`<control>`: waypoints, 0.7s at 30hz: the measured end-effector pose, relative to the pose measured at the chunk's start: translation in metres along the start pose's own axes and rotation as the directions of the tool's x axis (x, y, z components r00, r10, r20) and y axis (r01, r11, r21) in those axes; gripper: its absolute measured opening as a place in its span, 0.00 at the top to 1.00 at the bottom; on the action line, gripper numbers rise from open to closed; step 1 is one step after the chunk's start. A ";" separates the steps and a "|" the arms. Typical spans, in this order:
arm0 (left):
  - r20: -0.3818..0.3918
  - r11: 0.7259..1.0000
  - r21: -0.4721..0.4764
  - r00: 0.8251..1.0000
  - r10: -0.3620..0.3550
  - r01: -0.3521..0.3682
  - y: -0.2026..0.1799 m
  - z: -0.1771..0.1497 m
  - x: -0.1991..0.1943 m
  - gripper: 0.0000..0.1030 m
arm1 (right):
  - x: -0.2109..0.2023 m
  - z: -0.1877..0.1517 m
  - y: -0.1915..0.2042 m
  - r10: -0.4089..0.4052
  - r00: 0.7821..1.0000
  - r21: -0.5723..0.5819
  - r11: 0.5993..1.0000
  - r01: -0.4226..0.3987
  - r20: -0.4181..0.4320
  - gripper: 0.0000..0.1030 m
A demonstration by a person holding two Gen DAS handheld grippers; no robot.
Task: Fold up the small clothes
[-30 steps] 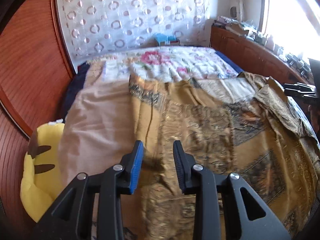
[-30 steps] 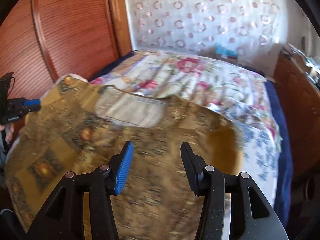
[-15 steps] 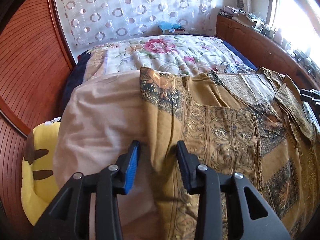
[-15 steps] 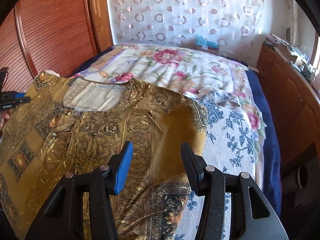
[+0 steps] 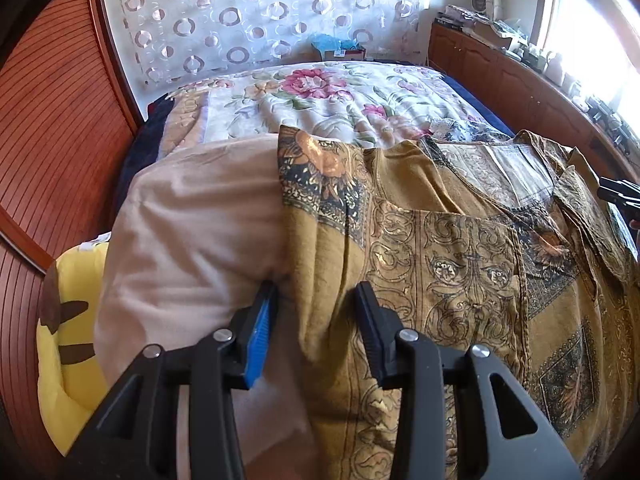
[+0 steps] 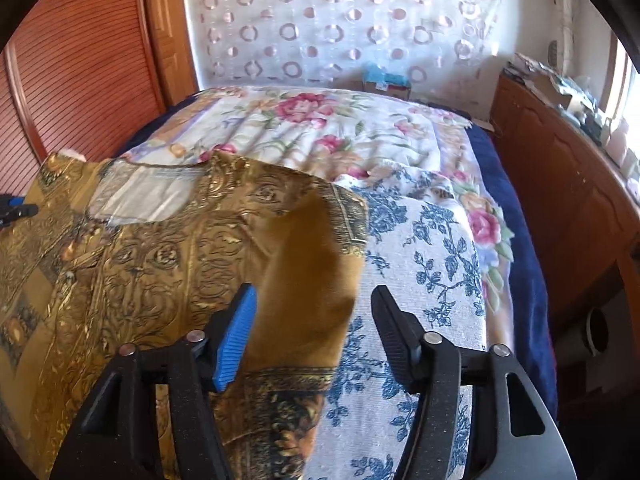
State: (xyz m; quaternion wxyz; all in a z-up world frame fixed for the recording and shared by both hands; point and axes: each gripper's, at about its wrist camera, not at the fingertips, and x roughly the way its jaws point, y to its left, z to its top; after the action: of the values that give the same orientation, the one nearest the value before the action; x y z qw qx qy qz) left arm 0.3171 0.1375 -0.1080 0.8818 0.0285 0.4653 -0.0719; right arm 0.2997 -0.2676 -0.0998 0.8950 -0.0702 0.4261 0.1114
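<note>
The gold patterned garment (image 5: pixel 460 280) lies spread across the bed, its neckline up toward the flowered bedspread (image 5: pixel 320 100), one sleeve draped over a pale beige pillow (image 5: pixel 192 240) on the left side and the other sleeve lying on a white cloth with blue flowers (image 6: pixel 432 248) on the right. The left gripper (image 5: pixel 316 300) sits low over the garment's sleeve edge, jaws a modest way apart and just opened a touch; fabric lies between them but the pads are not pressing on it. The right gripper (image 6: pixel 314 304) has just been spreading its jaws too, and they stand wide now, straddling the plain gold sleeve end with daylight on both sides, nothing gripped. A yellow plush (image 5: pixel 68 320) with brown marks peeks out beside the pillow. At the head of the bed a small box (image 6: pixel 386 82) with a blue top rests against the circle-patterned curtain (image 6: pixel 340 20); its label is too small to read. No writing is legible on the garment.
</note>
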 end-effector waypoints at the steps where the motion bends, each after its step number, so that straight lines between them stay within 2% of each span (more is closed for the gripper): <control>1: 0.001 1.000 0.001 1.000 -0.004 0.004 0.000 0.000 0.001 0.63 | 0.003 0.001 -0.002 -0.002 1.000 0.007 1.000 0.003 -0.009 0.39; 6: 0.011 1.000 -0.010 1.000 -0.026 0.027 0.005 0.000 -0.002 0.63 | 0.015 0.005 -0.009 -0.020 0.999 0.032 0.999 0.022 -0.044 0.39; 9: 0.060 0.998 -0.024 0.997 -0.051 0.052 0.009 -0.002 -0.010 0.64 | 0.019 0.007 -0.008 -0.034 0.998 0.026 0.999 0.035 -0.046 0.39; 11: 0.092 0.995 -0.036 0.992 -0.089 0.092 0.010 -0.001 -0.016 0.76 | 0.021 0.010 -0.006 -0.039 0.998 0.024 0.999 0.040 -0.052 0.39; 15: 0.087 0.997 -0.005 0.993 -0.082 0.083 0.001 0.005 -0.016 0.87 | 0.027 0.018 -0.003 -0.043 0.997 0.016 0.999 0.044 -0.057 0.42; 16: 0.090 0.997 -0.003 0.993 -0.083 0.083 0.000 0.007 -0.016 0.94 | 0.029 0.020 -0.002 -0.039 0.998 0.016 0.999 0.040 -0.055 0.48; 17: 0.093 0.996 0.005 0.992 -0.088 0.088 -0.003 0.008 -0.017 0.96 | 0.030 0.022 -0.002 -0.032 0.998 0.020 0.999 0.033 -0.055 0.52; 19: 0.110 0.996 0.022 0.990 -0.090 0.089 -0.008 0.009 -0.022 0.97 | 0.031 0.024 -0.001 -0.024 0.998 0.022 0.999 0.026 -0.054 0.75; 20: 0.123 0.996 0.030 0.989 -0.083 0.080 -0.012 0.009 -0.026 0.97 | 0.031 0.026 0.001 -0.023 0.998 0.018 1.000 0.024 -0.055 0.81; 21: 0.143 0.996 0.037 0.986 -0.084 0.080 -0.016 0.008 -0.033 0.97 | 0.030 0.027 0.003 -0.019 0.998 0.014 1.000 0.019 -0.052 0.94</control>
State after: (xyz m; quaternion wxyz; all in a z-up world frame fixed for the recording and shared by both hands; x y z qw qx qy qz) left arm 0.3028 0.1242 -0.0756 0.9089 0.0179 0.3997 -0.1172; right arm 0.3371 -0.2541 -0.1067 0.8851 -0.0708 0.4494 0.0981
